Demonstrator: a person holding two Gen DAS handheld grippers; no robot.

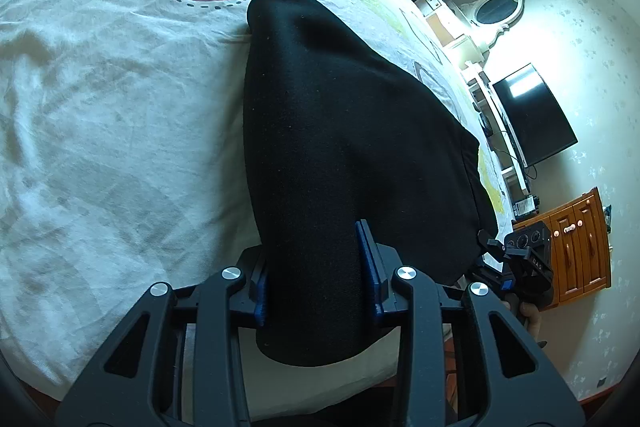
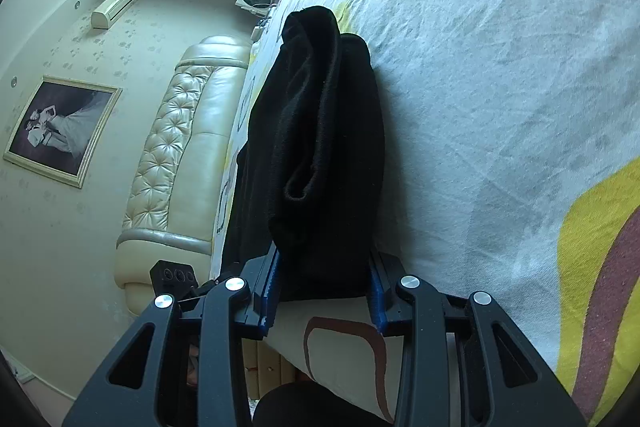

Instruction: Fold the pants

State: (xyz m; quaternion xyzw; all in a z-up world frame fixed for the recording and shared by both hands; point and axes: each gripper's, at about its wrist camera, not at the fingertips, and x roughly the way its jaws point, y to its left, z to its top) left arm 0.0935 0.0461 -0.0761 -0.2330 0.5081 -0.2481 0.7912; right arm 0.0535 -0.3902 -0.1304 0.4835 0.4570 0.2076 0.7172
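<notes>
You are holding the black pants [image 1: 340,147] with both grippers over the bed sheet [image 1: 120,127]. Your left gripper [image 1: 316,279] is clamping one end of the cloth; the blue pads [image 1: 370,267] are pressing on both sides of it, and the fabric is stretching away from the fingers and lying against the white patterned sheet. Your right gripper [image 2: 324,287] is also closing on the pants [image 2: 320,147], where the cloth is bunching in thick folds between the pads [image 2: 272,287]. In the left wrist view, the right gripper [image 1: 524,255] is showing at the other end of the pants, near a wooden cabinet [image 1: 580,251].
</notes>
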